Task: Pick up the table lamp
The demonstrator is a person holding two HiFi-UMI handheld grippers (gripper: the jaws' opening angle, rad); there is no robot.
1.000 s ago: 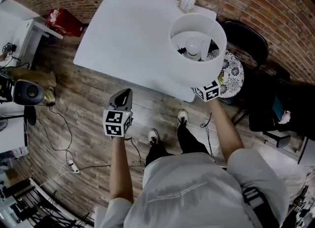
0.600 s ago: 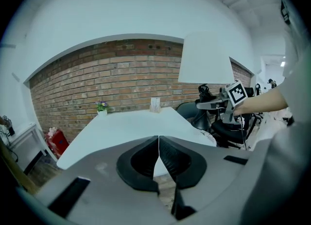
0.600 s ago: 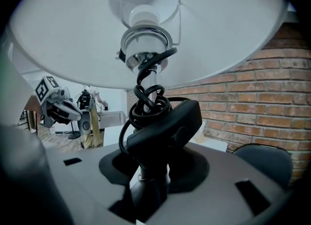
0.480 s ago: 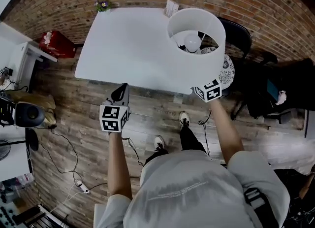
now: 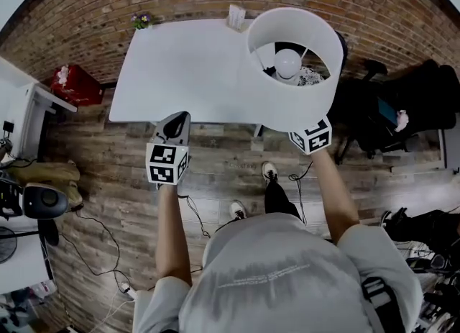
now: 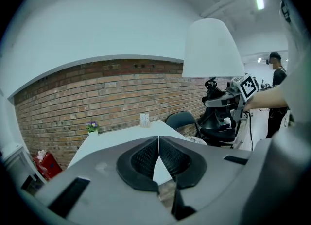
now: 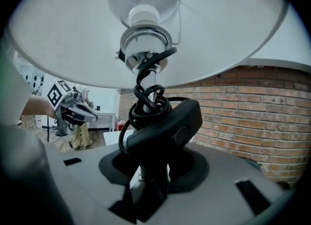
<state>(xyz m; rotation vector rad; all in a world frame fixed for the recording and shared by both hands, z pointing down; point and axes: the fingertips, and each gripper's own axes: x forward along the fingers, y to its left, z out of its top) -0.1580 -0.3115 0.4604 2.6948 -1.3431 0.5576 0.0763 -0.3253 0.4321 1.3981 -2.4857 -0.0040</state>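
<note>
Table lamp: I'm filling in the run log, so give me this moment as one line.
table lamp: upright, held aloft near white table | right claw: shut on table lamp stem | left claw: shut, empty

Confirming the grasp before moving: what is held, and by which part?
The right gripper holds the table lamp by its stem, below the coiled cord. The left gripper is shut, empty.

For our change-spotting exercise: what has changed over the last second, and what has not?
The table lamp, held in the right hand-held gripper, has shifted rightward, out over the table's right end, and looks slightly nearer the head camera, probably higher. Unchanged: the right still grips it; the left hand-held gripper stays shut, empty, by the table's near edge.
</note>
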